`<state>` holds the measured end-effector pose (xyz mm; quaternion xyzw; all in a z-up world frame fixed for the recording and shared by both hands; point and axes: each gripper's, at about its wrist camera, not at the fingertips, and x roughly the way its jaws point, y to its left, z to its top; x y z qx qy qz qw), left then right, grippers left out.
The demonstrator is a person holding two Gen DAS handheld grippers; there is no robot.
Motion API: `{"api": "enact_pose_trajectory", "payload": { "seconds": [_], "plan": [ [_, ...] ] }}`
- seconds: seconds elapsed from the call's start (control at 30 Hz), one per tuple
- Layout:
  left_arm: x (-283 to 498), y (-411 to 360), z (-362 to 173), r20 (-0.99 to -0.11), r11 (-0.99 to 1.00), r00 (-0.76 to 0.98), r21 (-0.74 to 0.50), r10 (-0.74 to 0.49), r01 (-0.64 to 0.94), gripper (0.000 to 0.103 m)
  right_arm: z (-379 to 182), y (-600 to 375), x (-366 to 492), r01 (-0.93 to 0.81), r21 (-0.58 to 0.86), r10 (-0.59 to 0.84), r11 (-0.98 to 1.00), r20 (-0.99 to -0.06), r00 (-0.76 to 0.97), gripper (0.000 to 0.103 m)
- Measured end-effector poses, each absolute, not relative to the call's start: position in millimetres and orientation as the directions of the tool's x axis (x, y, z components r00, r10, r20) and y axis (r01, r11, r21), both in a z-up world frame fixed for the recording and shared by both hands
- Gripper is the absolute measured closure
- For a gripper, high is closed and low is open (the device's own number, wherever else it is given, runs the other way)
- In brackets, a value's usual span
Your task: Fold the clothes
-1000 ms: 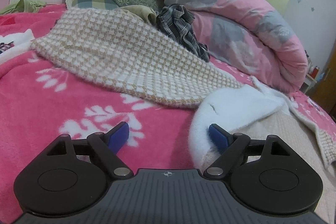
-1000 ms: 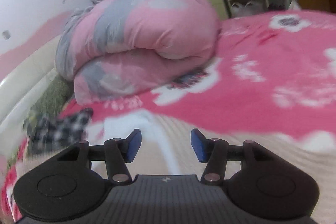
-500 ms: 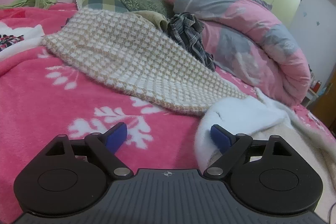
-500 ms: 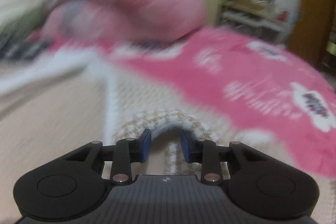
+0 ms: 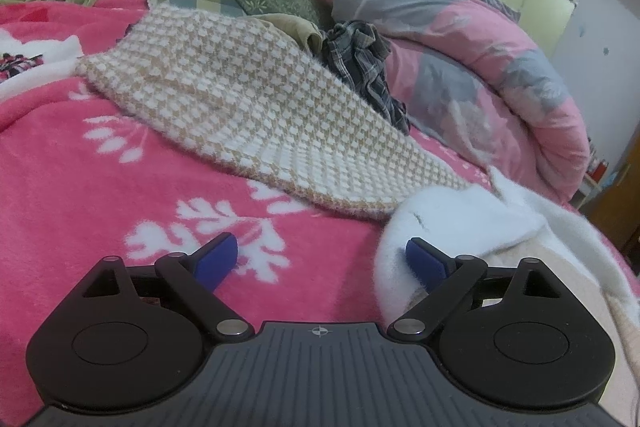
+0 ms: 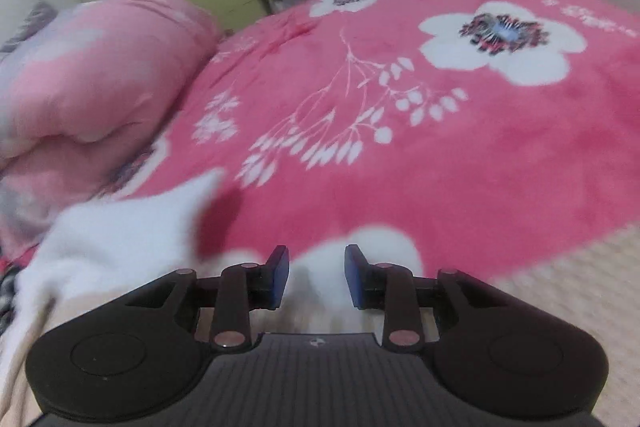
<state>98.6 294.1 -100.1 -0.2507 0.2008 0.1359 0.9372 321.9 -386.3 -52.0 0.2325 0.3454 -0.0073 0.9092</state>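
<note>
Two claws over fuzzy knitwear.
We see the left gripper (image 5: 322,259) spread wide, the checked beige sweater (image 5: 256,107) ahead; the right gripper (image 6: 316,275) part-open astride its fluffy white trim (image 6: 320,267) (blurred).

Beside the rolled quilt (image 6: 92,75), my white garment (image 6: 132,231) smears into blur; its lower part is hidden beneath my right fingers (image 6: 280,277) and runs off the left edge.

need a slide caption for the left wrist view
Open left claw hovers by a white fleece garment on the pink bed.
</note>
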Motion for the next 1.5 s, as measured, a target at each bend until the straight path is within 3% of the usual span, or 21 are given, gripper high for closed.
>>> {"api": "enact_pose_trajectory", "payload": {
  "seconds": [0.1, 0.23, 0.4, 0.47, 0.57, 0.67, 0.8, 0.83, 0.87, 0.9, 0.97, 1.03, 1.13, 1.23, 1.4, 1.5],
  "plan": [
    [76.3, 277.1, -70.7, -0.384, 0.874, 0.915, -0.397, 0.12, -0.281, 0.011, 1.4, -403.4, 226.9, 0.087, 0.501, 0.228, 0.861, -0.533, 0.815, 0.067],
    [42.8, 250.0, -25.7, -0.296, 0.923, 0.954, -0.35, 0.055, -0.162, 0.009, 79.8, -418.8, 75.8, -0.034, 0.543, 0.285, 0.839, -0.385, 0.878, 0.044],
    [3.2, 206.2, 26.0, -0.21, 0.963, 0.974, -0.268, -0.083, 0.025, 0.002, 97.6, -412.7, -50.2, -0.106, 0.559, 0.355, 0.823, -0.359, 0.863, 0.023],
    [-6.1, 157.6, 32.5, -0.25, 0.95, 0.929, -0.221, -0.272, 0.219, 0.001, 69.9, -399.6, -73.4, -0.112, 0.602, 0.408, 0.79, -0.381, 0.83, 0.014],
    [-14.7, 74.8, 17.2, -0.364, 0.882, 0.804, -0.166, -0.471, 0.442, 0.001, 3.3, -380.6, -83.4, -0.006, 0.666, 0.42, 0.746, -0.463, 0.781, 0.014],
    [-25.3, -5.0, -10.7, -0.498, 0.85, 0.734, -0.01, -0.461, 0.527, 0.002, -63.5, -375.3, -86.8, 0.145, 0.76, 0.432, 0.634, -0.503, 0.749, 0.014],
    [-37.9, -65.3, -36.7, -0.555, 0.794, 0.7, 0.111, -0.449, 0.597, 0.008, -101.2, -374.9, -78.9, 0.2, 0.804, 0.418, 0.56, -0.483, 0.77, 0.017],
    [-37.4, -74.5, -41.2, -0.567, 0.794, 0.693, 0.109, -0.444, 0.598, 0.019, -105.1, -374.8, -72.3, 0.197, 0.799, 0.405, 0.568, -0.48, 0.778, 0.02],
    [-34.9, -81.7, -44.6, -0.582, 0.804, 0.688, 0.096, -0.433, 0.587, 0.043, -107.6, -374.6, -64.4, 0.179, 0.794, 0.398, 0.58, -0.469, 0.788, 0.033],
    [-32.4, -88.9, -48.1, -0.597, 0.814, 0.682, 0.083, -0.422, 0.575, 0.056, -109.0, -374.3, -57.5, 0.172, 0.781, 0.384, 0.6, -0.47, 0.795, 0.044],
    [-32.3, -91.2, -47.4, -0.595, 0.835, 0.675, 0.012, -0.436, 0.55, 0.099, -110.4, -377.0, -50.7, 0.17, 0.778, 0.377, 0.604, -0.468, 0.8, 0.089],
    [-40.6, -90.1, -42.3, -0.572, 0.834, 0.672, -0.038, -0.47, 0.55, 0.102, -104.3, -382.0, -54.7, 0.157, 0.774, 0.355, 0.614, -0.448, 0.82, 0.091],
    [-80.0, -90.3, -27.7, -0.502, 0.752, 0.664, 0.039, -0.555, 0.658, 0.102, -72.0, -395.2, -93.5, 0.113, 0.729, 0.251, 0.675, -0.372, 0.894, 0.092],
    [-115.5, -106.0, -40.9, -0.536, 0.637, 0.59, 0.122, -0.603, 0.761, 0.102, -52.5, -408.4, -137.7, 0.119, 0.67, 0.165, 0.733, -0.345, 0.924, 0.094],
    [-119.1, -122.2, -85.5, -0.686, 0.596, 0.443, 0.018, -0.577, 0.803, 0.101, -75.0, -403.8, -151.7, 0.316, 0.456, -0.012, 0.832, -0.555, 0.832, 0.095],
    [-118.5, -115.8, -81.0, -0.692, 0.581, 0.379, -0.072, -0.614, 0.811, 0.089, -67.7, -395.0, -157.3, 0.37, 0.346, -0.126, 0.862, -0.562, 0.818, 0.091]
  ]
}}
